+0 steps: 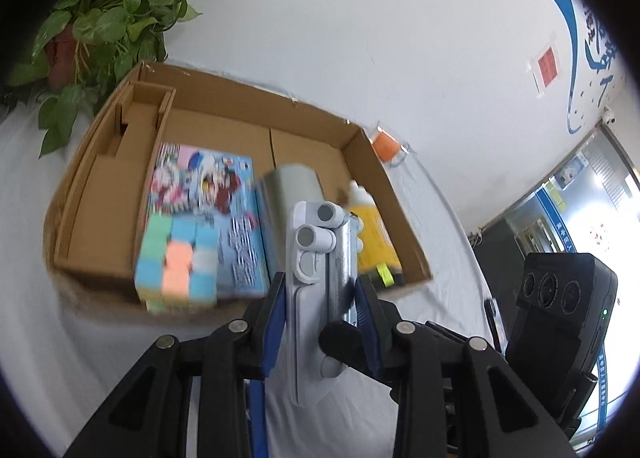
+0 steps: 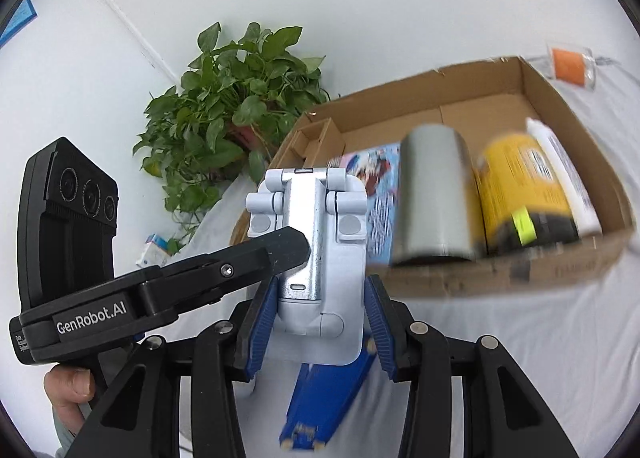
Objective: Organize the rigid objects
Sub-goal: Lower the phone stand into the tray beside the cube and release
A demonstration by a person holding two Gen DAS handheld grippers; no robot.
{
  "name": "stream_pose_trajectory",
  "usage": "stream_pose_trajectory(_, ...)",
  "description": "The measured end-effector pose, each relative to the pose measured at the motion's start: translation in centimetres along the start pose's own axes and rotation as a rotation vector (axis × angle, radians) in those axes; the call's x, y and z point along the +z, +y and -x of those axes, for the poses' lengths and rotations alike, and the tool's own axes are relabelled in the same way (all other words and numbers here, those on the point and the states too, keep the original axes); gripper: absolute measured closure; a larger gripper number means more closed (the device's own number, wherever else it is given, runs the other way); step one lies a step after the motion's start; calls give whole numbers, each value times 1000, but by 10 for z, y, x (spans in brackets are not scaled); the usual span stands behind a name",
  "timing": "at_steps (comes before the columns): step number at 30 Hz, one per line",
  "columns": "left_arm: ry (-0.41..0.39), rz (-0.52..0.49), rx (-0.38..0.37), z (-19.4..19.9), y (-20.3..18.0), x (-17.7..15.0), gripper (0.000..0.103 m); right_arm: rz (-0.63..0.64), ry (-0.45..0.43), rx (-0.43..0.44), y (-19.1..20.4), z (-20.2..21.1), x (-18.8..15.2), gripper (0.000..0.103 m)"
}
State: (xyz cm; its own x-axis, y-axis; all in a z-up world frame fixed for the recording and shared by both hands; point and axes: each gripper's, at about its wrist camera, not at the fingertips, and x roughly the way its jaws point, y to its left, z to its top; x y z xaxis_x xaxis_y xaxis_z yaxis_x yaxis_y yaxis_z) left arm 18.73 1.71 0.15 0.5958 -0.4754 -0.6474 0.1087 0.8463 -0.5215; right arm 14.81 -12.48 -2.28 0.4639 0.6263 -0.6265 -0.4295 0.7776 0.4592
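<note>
A light grey folding phone stand (image 1: 316, 278) (image 2: 316, 250) is held in the air in front of an open cardboard box (image 1: 384, 162) (image 2: 560, 98). My left gripper (image 1: 320, 294) is shut on the stand's edges. My right gripper (image 2: 318, 298) is shut on its base from the other side. In the box lie a colourful picture box (image 1: 200, 186), a pastel cube puzzle (image 1: 176, 262), a grey cylinder (image 2: 434, 194), a yellow bottle (image 2: 520, 194) and a white tube (image 2: 560, 174).
A potted green plant (image 1: 104, 18) (image 2: 240, 106) stands behind the box's left end. A clear cup with an orange band (image 1: 386, 146) (image 2: 570, 66) stands by the box's far right corner. A white cloth (image 1: 80, 338) covers the table. A blue object (image 2: 328, 402) lies below the stand.
</note>
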Motion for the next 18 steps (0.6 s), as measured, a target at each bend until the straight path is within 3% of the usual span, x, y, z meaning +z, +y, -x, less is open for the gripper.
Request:
stream_pose_trajectory(3,38,28,9,-23,14,22,72,41,12,3,3,-18,36,78)
stream_pose_trajectory(5,65,64,12,-38,30,33,80,63,48,-25,5,-36,51,78)
stream_pose_trajectory(8,78,83,15,-46,45,37,80,59,88,-85,-2,-66,61,77)
stream_pose_trajectory(10,74,73,37,-44,50,34,80,18,89,-78,-12,-72,61,77)
stream_pose_trajectory(14,33,35,79,-26,51,30,80,20,37,-81,-19,-57,57,54)
stream_pose_trajectory(18,9,-3,113,-12,52,25,79,73,-19,-106,-17,-38,54,48)
